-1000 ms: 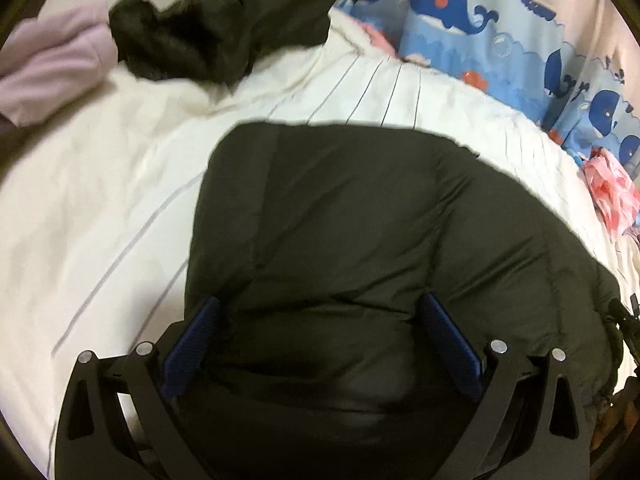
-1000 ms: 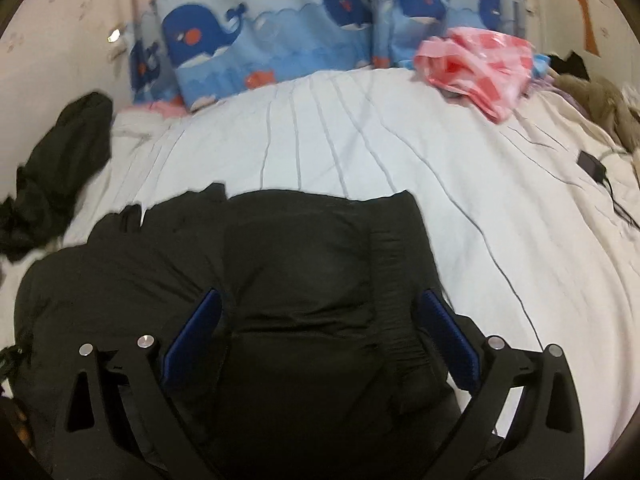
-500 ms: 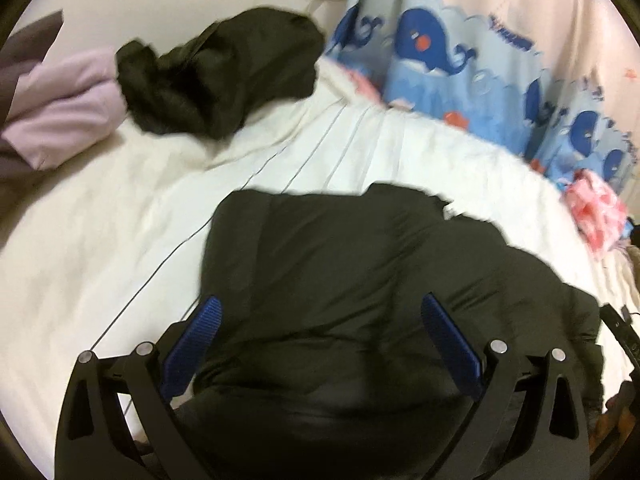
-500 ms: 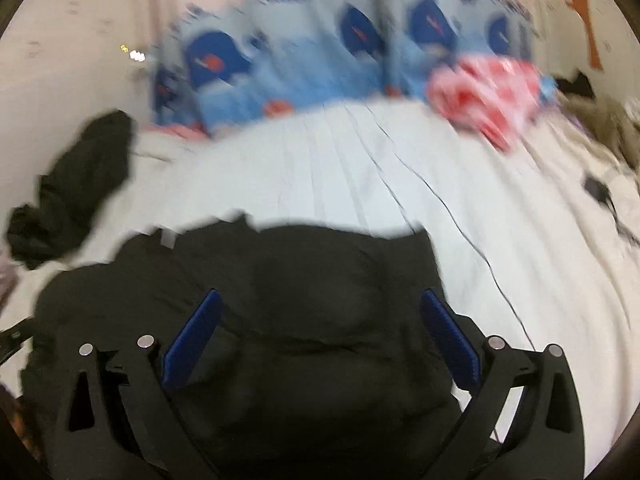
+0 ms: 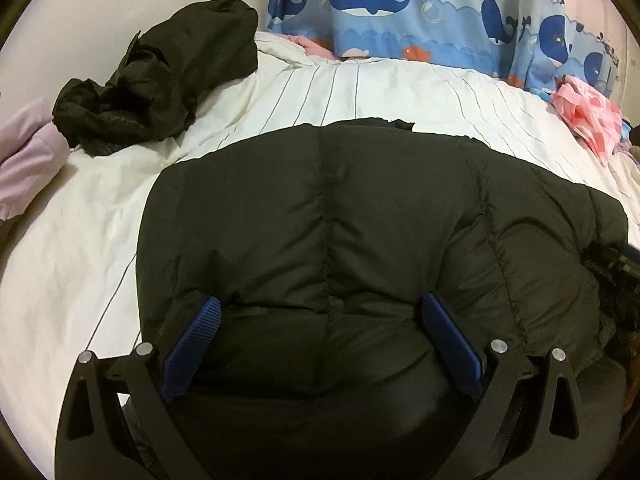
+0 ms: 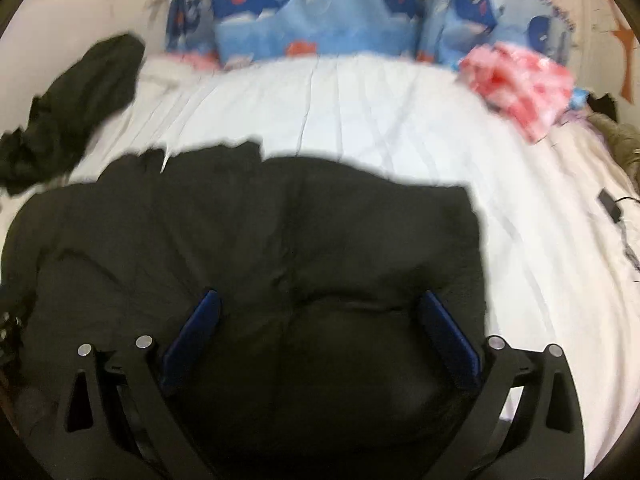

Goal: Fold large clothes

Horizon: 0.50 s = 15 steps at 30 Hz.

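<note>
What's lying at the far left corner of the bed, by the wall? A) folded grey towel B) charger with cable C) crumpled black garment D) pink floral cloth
C: a crumpled black garment sits at the far left of the striped white bedding, against the wall; the pink floral cloth is at the far right, and the charger also lies to the right.

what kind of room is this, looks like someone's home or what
Most likely a bedroom in a home. A black padded jacket lies on a bed with a white striped sheet, a whale-print curtain hangs behind it, and more clothes are heaped near the wall.
</note>
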Each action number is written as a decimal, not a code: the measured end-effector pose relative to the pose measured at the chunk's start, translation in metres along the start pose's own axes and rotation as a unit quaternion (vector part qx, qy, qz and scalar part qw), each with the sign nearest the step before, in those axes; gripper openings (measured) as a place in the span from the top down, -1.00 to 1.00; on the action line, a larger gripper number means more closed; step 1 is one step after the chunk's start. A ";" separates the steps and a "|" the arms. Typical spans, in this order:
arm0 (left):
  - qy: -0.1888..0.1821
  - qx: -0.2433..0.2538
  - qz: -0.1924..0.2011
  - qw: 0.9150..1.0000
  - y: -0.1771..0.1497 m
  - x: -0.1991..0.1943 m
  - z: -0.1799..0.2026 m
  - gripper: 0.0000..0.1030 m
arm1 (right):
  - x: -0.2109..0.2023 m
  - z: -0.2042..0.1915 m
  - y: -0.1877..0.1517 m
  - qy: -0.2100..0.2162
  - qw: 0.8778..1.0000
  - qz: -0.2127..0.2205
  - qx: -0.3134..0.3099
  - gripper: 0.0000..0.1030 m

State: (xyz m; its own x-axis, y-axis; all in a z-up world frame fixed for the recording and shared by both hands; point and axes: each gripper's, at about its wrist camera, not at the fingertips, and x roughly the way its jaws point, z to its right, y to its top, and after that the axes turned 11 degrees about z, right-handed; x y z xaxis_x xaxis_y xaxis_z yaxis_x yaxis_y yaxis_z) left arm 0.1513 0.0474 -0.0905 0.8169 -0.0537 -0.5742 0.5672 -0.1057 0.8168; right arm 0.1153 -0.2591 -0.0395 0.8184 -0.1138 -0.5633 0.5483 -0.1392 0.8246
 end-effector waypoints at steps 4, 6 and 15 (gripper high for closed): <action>0.002 0.006 0.002 1.000 0.001 -0.005 0.007 -0.86 | 0.020 0.010 -0.012 -0.012 0.999 -0.039 0.015 -0.86; 0.005 0.012 0.004 1.000 0.001 -0.006 0.009 -0.86 | 0.023 0.010 -0.015 -0.010 0.999 -0.046 0.019 -0.86; 0.005 0.012 0.003 1.000 0.001 -0.006 0.009 -0.86 | 0.025 0.011 -0.019 -0.010 0.999 -0.050 0.015 -0.87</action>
State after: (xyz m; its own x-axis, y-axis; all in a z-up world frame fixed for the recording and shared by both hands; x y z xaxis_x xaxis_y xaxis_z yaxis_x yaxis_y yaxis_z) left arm 0.1459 0.0387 -0.0871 0.8214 -0.0452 -0.5686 0.5596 -0.1288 0.8187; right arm 0.1237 -0.2700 -0.0700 0.7562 -0.1172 -0.6437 0.6211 -0.1811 0.7625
